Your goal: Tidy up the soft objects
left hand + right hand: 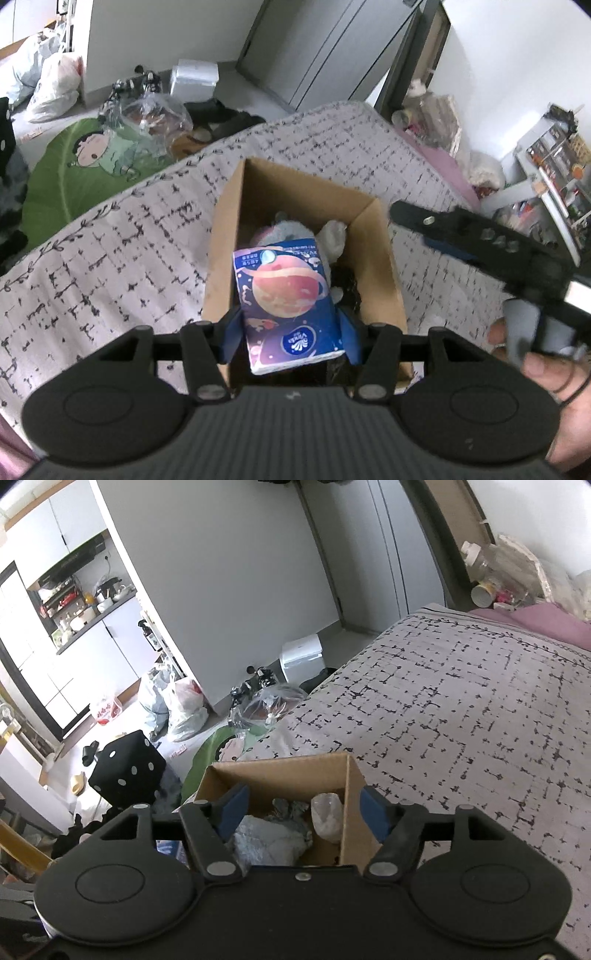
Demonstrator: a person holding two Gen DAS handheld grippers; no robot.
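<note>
A blue tissue pack (288, 302) with a planet picture hangs over an open cardboard box (225, 236) on the bed. My left gripper (291, 332) is shut on it, its blue pads pressing on both long sides. Inside the box lie a grey-pink plush (284, 229) and a white soft piece (332, 236). My right gripper (303, 810) hovers open over the same box (288, 771), nothing between its pads. Below it are a grey soft item (269, 838) and the white piece (327, 816). In the left wrist view, the right gripper (417, 221) reaches in from the right, just off the box's right wall.
The box stands on a pale bedcover (110, 258) with black cross-stitch marks. Beyond the bed's edge, the floor holds a green leaf cushion (74, 166), a black dice cushion (129, 771) and plastic bags (181, 705). A person's hand (535, 369) grips the right tool.
</note>
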